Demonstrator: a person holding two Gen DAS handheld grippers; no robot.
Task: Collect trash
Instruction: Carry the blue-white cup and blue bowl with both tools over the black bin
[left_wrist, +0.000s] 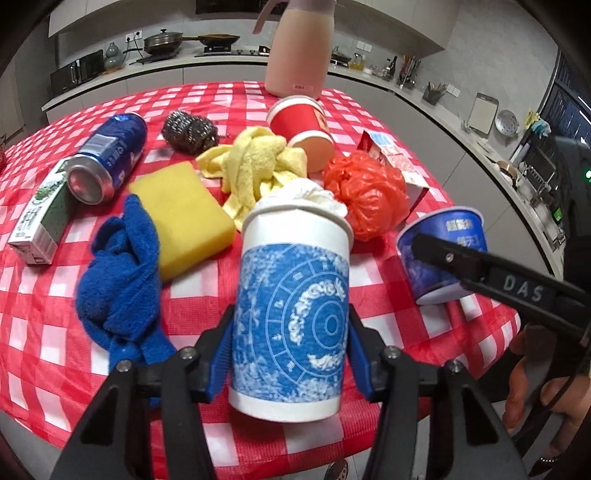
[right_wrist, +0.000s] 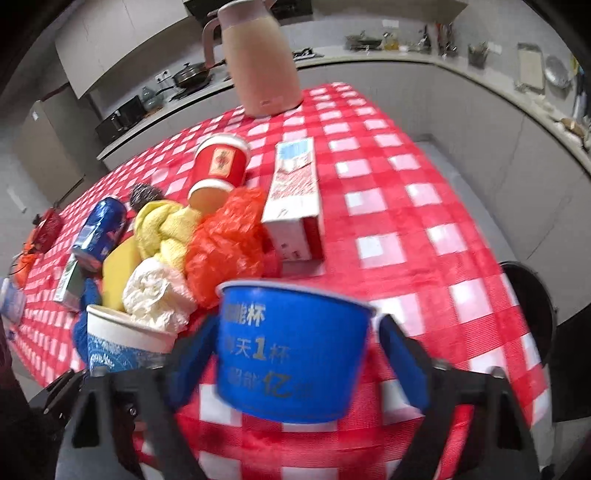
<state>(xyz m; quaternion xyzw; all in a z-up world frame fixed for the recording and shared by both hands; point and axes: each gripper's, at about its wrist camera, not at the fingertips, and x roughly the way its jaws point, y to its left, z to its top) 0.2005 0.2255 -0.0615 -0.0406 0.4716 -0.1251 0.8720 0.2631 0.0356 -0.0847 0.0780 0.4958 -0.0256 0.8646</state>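
My left gripper (left_wrist: 290, 343) is shut on a tall white paper cup with a blue pattern (left_wrist: 291, 314), stuffed with crumpled white tissue (left_wrist: 308, 194), held over the table's near edge. The cup also shows in the right wrist view (right_wrist: 125, 347). My right gripper (right_wrist: 295, 354) is shut on a short blue paper cup (right_wrist: 291, 350) and holds it above the table; the cup shows in the left wrist view (left_wrist: 443, 251). On the red checked table (right_wrist: 424, 221) lie an orange plastic bag (left_wrist: 365, 192), a red paper cup (left_wrist: 306, 129), a blue can (left_wrist: 107, 158) and two cartons (left_wrist: 40, 218) (right_wrist: 295, 199).
A yellow sponge (left_wrist: 181, 214), blue cloth (left_wrist: 122, 280), yellow cloth (left_wrist: 255, 166) and steel scourer (left_wrist: 190, 131) lie among the trash. A pink kettle (left_wrist: 299, 44) stands at the far edge. A dark bin (right_wrist: 532, 306) sits right of the table. Kitchen counters run behind.
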